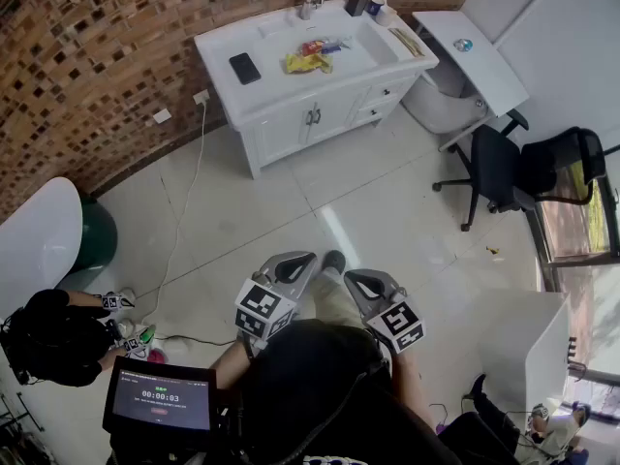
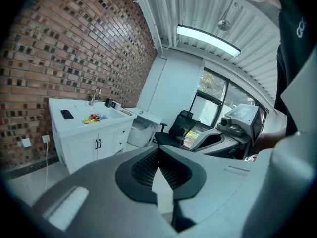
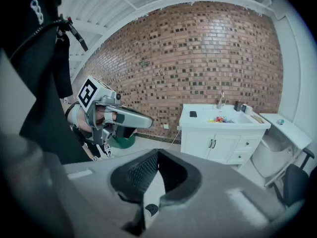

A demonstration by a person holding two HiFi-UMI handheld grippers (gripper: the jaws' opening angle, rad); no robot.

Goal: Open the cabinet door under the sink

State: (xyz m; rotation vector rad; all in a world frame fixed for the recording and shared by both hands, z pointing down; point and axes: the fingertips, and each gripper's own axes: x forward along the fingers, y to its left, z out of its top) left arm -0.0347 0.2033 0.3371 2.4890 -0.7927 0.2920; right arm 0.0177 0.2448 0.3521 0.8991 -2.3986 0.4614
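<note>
My grey left gripper and right gripper, ribbed jaws pressed together, hover lower centre; the white panelled cabinet door, upper centre, stands shut.

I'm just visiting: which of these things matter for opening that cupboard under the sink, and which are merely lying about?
For the job: the cabinet doors, their dark handles, the left gripper and right gripper, both shut and empty.

Just lying about: the black phone, colourful packets, office chair, white cable.
</note>
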